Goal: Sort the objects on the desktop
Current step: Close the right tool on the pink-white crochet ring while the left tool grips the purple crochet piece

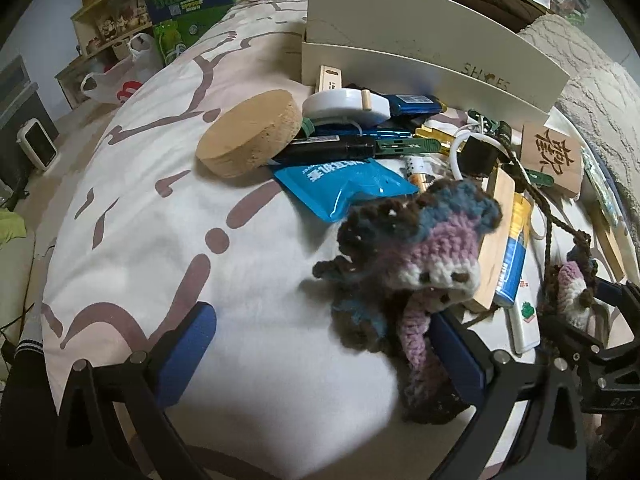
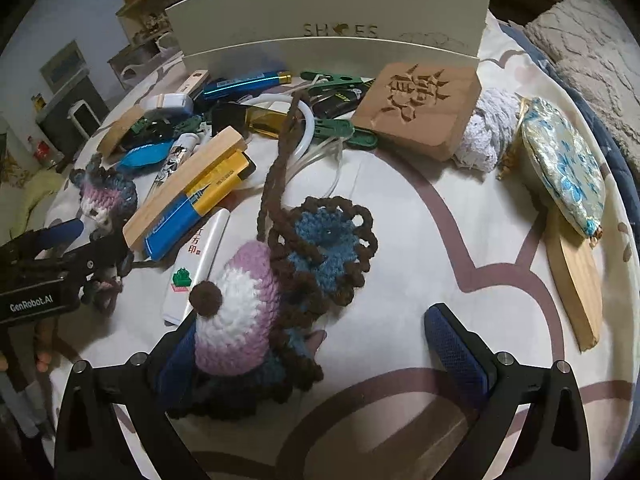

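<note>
A crocheted toy [image 1: 424,248] in purple, blue, brown and white lies on the patterned sheet [image 1: 160,208], right against the right finger of my open left gripper [image 1: 324,352]. A second crocheted toy [image 2: 236,312], with a brown cord [image 2: 280,152] trailing back into the pile, leans on the left finger of my open right gripper [image 2: 316,352]. Neither gripper is closed on anything. Each gripper shows at the edge of the other's view. The pile holds a cork disc [image 1: 250,132], a blue pouch [image 1: 344,184] and a carved wooden block [image 2: 420,112].
A white shoebox [image 2: 328,36] stands open behind the pile. Pens, clips, batteries [image 2: 200,208] and a wooden slat [image 2: 184,196] lie jumbled in front of it. An embroidered pouch [image 2: 564,168] and white yarn [image 2: 488,132] sit at the right. Shelves and bags are beyond the bed.
</note>
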A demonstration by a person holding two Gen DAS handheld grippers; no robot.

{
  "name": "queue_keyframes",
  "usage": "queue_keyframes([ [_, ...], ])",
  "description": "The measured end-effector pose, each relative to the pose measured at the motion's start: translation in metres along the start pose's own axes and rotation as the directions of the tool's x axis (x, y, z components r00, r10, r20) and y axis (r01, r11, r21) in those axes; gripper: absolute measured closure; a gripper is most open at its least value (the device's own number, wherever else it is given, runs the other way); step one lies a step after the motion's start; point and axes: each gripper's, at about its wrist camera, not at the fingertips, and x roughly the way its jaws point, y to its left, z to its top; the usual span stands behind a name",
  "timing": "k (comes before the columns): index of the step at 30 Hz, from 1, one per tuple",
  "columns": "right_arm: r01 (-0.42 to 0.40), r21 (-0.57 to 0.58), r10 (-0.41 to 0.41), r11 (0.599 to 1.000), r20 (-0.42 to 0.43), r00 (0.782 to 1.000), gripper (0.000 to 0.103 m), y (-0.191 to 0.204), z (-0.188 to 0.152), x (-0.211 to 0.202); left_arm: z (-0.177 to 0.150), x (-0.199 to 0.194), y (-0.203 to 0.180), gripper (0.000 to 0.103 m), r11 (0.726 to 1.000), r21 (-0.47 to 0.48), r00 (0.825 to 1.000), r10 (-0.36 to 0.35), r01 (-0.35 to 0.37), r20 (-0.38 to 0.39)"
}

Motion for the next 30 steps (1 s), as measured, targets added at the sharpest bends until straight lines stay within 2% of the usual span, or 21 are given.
queue_keyframes([
  [5, 0.014, 0.021, -0.014, 1.0, 0.016, 1.0, 0.0, 0.001, -0.001, -0.002, -0.002, -0.002, -0.001, 0.0, 1.0, 0.019, 1.0, -0.005, 0.004, 0.018],
  [7, 0.01, 0.016, -0.011, 1.0, 0.025, 1.0, 0.006, 0.001, -0.002, -0.004, -0.001, -0.003, 0.0, 0.0, 1.0, 0.013, 1.0, -0.016, 0.016, 0.019],
  [9, -0.003, -0.003, 0.003, 1.0, 0.044, 0.999, 0.023, 0.003, -0.002, -0.009, 0.0, -0.005, 0.002, 0.0, 1.0, 0.005, 0.999, -0.027, 0.027, 0.023],
  [10, -0.01, -0.01, 0.011, 1.0, 0.053, 0.999, 0.027, 0.004, -0.002, -0.012, 0.001, -0.006, 0.002, 0.0, 1.0, 0.002, 0.999, -0.03, 0.03, 0.026],
  [12, -0.024, -0.027, 0.025, 0.999, 0.064, 0.998, 0.043, 0.008, -0.001, -0.014, 0.001, -0.007, 0.002, 0.0, 0.999, -0.002, 0.999, -0.036, 0.036, 0.033],
  [14, -0.027, -0.044, 0.03, 0.999, 0.069, 0.997, 0.046, 0.013, 0.001, -0.013, 0.002, -0.01, 0.002, 0.0, 0.999, -0.005, 0.998, -0.05, 0.05, 0.05],
  [18, -0.052, -0.048, 0.056, 0.997, 0.071, 0.996, 0.056, 0.017, 0.003, -0.011, 0.003, -0.018, 0.0, 0.018, 0.996, 0.004, 0.992, -0.092, 0.092, 0.083],
  [23, -0.095, 0.002, 0.095, 0.995, 0.064, 0.993, 0.056, 0.01, 0.001, -0.01, 0.006, -0.022, -0.002, 0.031, 0.991, 0.006, 0.986, -0.135, 0.135, 0.099],
  [28, -0.109, 0.033, 0.107, 0.994, 0.051, 0.993, 0.056, 0.009, 0.003, -0.011, 0.007, -0.021, 0.0, 0.054, 0.981, -0.01, 0.978, -0.19, 0.192, 0.09],
  [30, -0.126, 0.058, 0.123, 0.99, 0.042, 0.991, 0.06, 0.005, 0.003, -0.012, 0.006, -0.022, -0.002, 0.062, 0.978, -0.003, 0.974, -0.208, 0.209, 0.088],
])
